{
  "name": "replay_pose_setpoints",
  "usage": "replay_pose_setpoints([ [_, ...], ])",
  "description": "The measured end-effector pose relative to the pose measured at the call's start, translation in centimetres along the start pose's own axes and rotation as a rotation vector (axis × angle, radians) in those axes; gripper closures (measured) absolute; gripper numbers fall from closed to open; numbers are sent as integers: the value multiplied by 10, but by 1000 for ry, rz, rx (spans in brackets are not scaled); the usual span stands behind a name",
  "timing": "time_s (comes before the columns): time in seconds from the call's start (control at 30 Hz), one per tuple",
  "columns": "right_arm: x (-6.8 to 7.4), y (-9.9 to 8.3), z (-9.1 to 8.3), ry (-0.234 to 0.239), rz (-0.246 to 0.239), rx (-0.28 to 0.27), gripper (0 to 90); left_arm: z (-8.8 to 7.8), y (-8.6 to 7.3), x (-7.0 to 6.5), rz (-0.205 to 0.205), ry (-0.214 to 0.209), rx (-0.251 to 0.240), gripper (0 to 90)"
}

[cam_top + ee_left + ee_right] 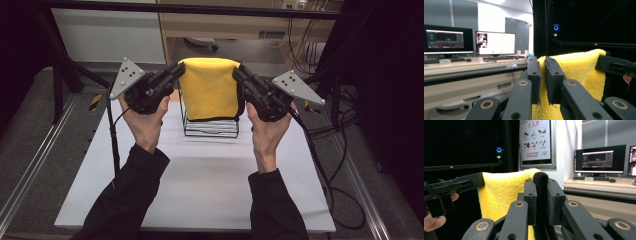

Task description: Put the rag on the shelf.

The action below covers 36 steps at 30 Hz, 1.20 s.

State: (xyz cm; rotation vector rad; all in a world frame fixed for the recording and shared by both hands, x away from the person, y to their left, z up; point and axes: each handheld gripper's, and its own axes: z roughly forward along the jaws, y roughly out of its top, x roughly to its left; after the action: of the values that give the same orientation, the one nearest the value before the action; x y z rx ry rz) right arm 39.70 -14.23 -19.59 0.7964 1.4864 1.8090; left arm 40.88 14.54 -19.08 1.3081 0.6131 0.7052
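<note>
- While both tongs pinch the top corners of the yellow towel [209, 87], it hangs spread flat between them, above a wire rack [210, 127] on the white surface [200, 185].
- Left tongs [177, 70]: jaws narrow, clamped on the towel's upper left corner; the left gripper view shows yellow pile squeezed between the two pads [554, 80].
- Right tongs [237, 72]: jaws narrow too, clamped on the upper right corner, where the right gripper view shows the towel's dark edging [540, 195] running up between the jaws.
- Towel: its top edge is stretched level from one pair of tongs to the other, and the rest drops below them. Its lower edge reaches the top of the rack; I cannot tell whether it touches the wires.
- Done, as I judge it: the towel is gripped at both corners, lifted and opened out.
- Left to do, as I judge it: the work looks like either hanging the towel on the rack or taking it off; the pictures do not settle which. Either way the towel has to be carried to its resting place and both tongs opened.
</note>
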Motion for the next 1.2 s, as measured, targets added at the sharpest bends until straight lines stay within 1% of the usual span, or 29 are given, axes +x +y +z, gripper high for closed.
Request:
replay_pose_setpoints([
  [0.17, -1, 12, 6, -6, -12, -20, 804, 5, 13, 1, 14, 8, -18, 824],
  [0.43, -2, 29, 14, -14, -26, -42, 805, 13, 27, 3, 13, 15, -42, 824],
  [0.63, -4, 35, 23, -11, -31, -46, 804, 20, 35, 12, 13, 29, -52, 824],
  [0.67, -4, 36, 25, -9, -35, -47, 805, 21, 37, 13, 12, 30, -55, 824],
  [0.7, -5, 38, 27, -9, -39, -48, 805, 23, 38, 14, 6, 21, -59, 824],
  [0.8, -6, 42, 33, -9, -39, -54, 804, 26, 43, 18, 9, 34, -61, 824],
  [1.0, -8, 54, 44, -8, -54, -62, 805, 34, 55, 25, 5, 42, -68, 824],
  [1.2, -13, 63, 55, -13, -61, -71, 804, 41, 64, 27, 21, 56, -80, 824],
])
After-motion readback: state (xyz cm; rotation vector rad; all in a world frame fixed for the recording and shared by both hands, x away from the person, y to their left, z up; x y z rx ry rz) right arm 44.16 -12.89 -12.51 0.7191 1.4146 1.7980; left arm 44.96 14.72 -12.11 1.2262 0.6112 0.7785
